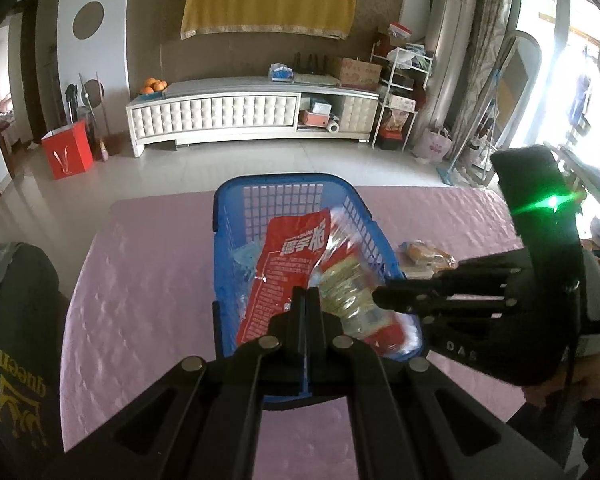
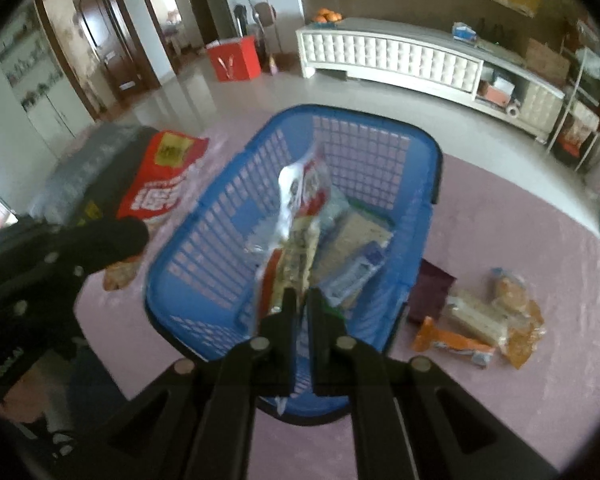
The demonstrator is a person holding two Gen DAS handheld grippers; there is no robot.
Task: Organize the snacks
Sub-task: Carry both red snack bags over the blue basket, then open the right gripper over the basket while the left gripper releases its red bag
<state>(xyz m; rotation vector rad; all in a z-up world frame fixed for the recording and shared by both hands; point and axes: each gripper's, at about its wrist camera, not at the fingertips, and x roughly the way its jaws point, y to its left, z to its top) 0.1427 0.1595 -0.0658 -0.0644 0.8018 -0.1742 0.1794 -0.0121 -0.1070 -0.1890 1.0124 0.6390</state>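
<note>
A blue plastic basket (image 1: 236, 188) (image 2: 204, 216) stands on the pink table. My left gripper (image 1: 307, 294) is shut on a red snack bag (image 1: 288, 264) and holds it over the basket; the bag also shows in the right wrist view (image 2: 160, 184). My right gripper (image 2: 300, 296) (image 1: 380, 298) is shut on a red-and-clear snack pack (image 2: 300, 216) (image 1: 348, 292) above the basket. Light packets (image 2: 356, 248) lie inside the basket.
Several loose snack packs (image 2: 480, 320) and a dark pouch (image 2: 432, 292) lie on the pink table (image 2: 520, 240) right of the basket; one bread pack (image 1: 426, 256) shows in the left wrist view. A dark bag (image 1: 16, 320) sits at the table's left edge.
</note>
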